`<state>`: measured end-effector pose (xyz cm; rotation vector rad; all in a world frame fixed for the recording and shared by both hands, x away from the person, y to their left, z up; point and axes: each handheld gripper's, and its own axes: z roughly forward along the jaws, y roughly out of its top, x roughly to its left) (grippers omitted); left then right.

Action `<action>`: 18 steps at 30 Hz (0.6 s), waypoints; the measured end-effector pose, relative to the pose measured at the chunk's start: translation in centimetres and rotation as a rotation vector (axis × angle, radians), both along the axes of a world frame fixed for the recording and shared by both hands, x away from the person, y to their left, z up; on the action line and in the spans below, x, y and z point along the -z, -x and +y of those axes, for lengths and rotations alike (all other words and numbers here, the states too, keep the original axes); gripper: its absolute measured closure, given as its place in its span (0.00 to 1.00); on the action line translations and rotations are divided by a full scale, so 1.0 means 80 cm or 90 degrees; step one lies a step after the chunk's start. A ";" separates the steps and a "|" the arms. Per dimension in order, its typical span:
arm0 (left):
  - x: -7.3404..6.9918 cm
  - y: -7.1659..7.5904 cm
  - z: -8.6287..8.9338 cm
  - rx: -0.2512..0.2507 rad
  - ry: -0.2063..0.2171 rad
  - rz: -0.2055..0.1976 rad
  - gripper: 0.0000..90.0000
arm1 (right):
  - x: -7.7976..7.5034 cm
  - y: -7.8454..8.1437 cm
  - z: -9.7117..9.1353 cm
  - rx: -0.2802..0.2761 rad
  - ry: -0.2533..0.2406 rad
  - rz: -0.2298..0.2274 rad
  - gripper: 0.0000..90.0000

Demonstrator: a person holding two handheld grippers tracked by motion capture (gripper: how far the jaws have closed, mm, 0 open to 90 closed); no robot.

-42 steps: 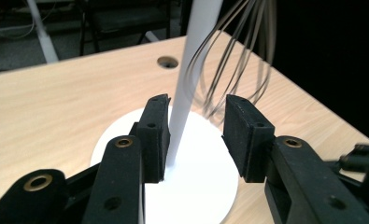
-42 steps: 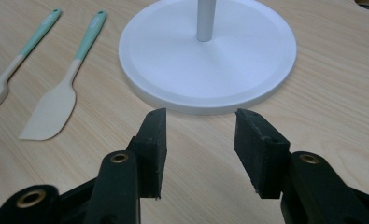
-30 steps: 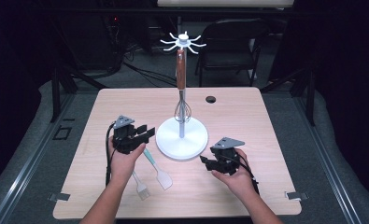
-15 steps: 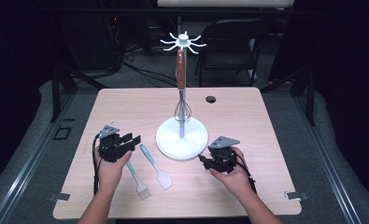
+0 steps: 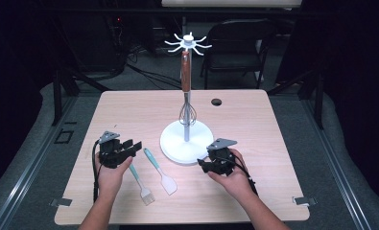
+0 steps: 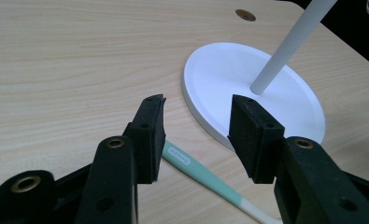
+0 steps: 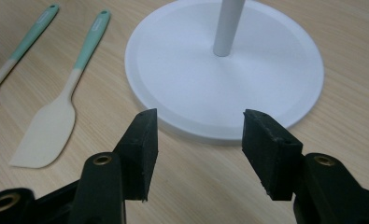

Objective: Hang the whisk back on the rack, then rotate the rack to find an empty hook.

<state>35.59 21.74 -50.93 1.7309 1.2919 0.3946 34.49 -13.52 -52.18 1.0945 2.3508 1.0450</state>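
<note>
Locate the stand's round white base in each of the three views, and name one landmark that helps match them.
High view: the round white base sits mid-table, just below the picture's centre.
Left gripper view: the base is at upper right, beyond the jaws.
Right gripper view: the base is at top centre, straight ahead of the jaws.
Shared landmark: the white pole rising from its middle.

Left gripper view: the teal handle [image 6: 198, 173] passes behind the near jaw, its working end cut off by the lower edge; the stand's pole [image 6: 289, 44] leaves the frame at top. Right gripper view: the brush [image 7: 14, 58] is cropped at left, its bristles unseen.
</note>
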 end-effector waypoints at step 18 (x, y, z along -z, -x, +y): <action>-0.005 -0.001 0.002 -0.002 0.002 -0.001 0.60 | -0.003 -0.014 0.048 -0.030 0.053 0.031 0.58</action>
